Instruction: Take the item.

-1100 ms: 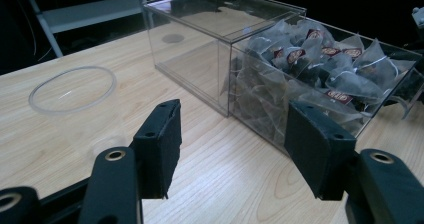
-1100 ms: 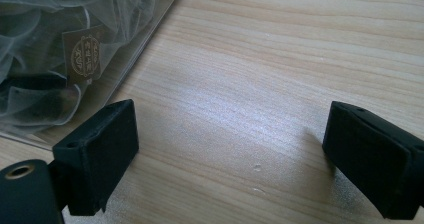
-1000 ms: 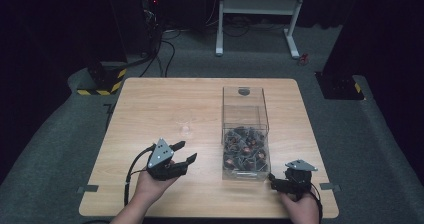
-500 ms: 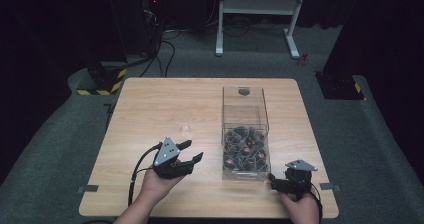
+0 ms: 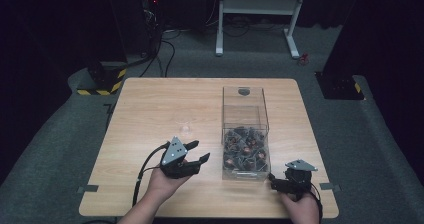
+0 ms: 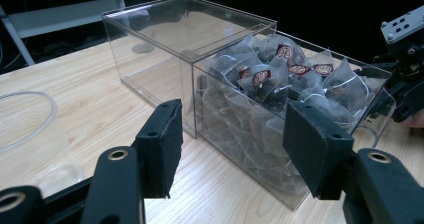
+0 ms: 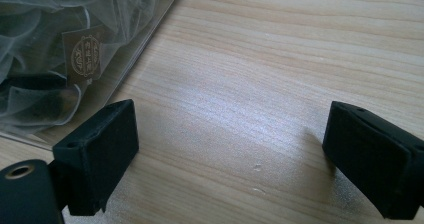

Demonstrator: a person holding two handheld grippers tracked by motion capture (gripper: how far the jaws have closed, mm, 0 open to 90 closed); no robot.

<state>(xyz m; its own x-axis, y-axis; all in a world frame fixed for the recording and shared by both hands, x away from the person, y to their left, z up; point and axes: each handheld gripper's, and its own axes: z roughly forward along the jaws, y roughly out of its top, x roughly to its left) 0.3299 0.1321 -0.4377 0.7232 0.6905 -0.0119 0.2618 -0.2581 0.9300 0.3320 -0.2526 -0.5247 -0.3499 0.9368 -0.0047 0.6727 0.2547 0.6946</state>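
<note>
Dark curtains are ringing a wooden table (image 5: 150, 104), where a clear box (image 5: 244, 134) is sitting full of tea bags (image 6: 280, 79). Both the left gripper (image 5: 195, 151) and the right gripper (image 5: 272, 180) are gaping, empty. Those mesh bags look light, soft and crushable; pinching one by its tag seems best.

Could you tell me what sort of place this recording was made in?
Probably a lab or recording studio: a lone wooden table on grey carpet, dark curtains around it, cables across the floor and a white equipment stand behind.
</note>
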